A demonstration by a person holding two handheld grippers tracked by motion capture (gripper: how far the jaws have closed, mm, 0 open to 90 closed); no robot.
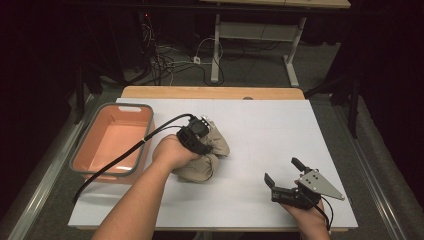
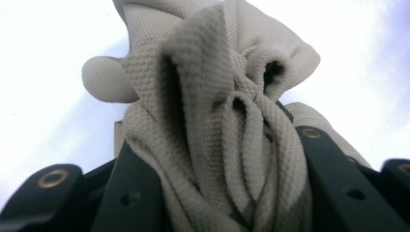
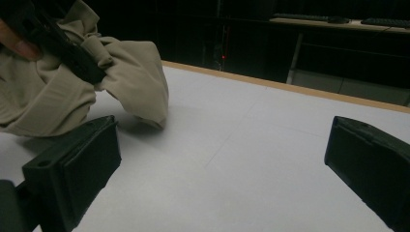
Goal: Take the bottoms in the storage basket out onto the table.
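Note:
A bunched beige cloth point(image 1: 216, 146) lies on the white table top point(image 1: 265, 125), left of centre. My left gripper point(image 1: 205, 144) points down into it and is shut on a thick gather of the fabric. In the left gripper view the ribbed cloth point(image 2: 208, 58) bulges up between both black jaws of the gripper point(image 2: 217, 150). My right gripper point(image 1: 281, 170) rests near the front right of the table, open, with nothing between its jaws. In the right gripper view the gripper point(image 3: 227, 145) faces bare table, with the cloth point(image 3: 130, 82) and the other gripper point(image 3: 72, 55) off to its left.
An orange basin with a grey rim point(image 1: 80, 155) stands at the table's left edge, beside the cloth. The left gripper's cable point(image 1: 120, 157) runs across its right rim. A wooden strip point(image 1: 210, 92) borders the table's far edge.

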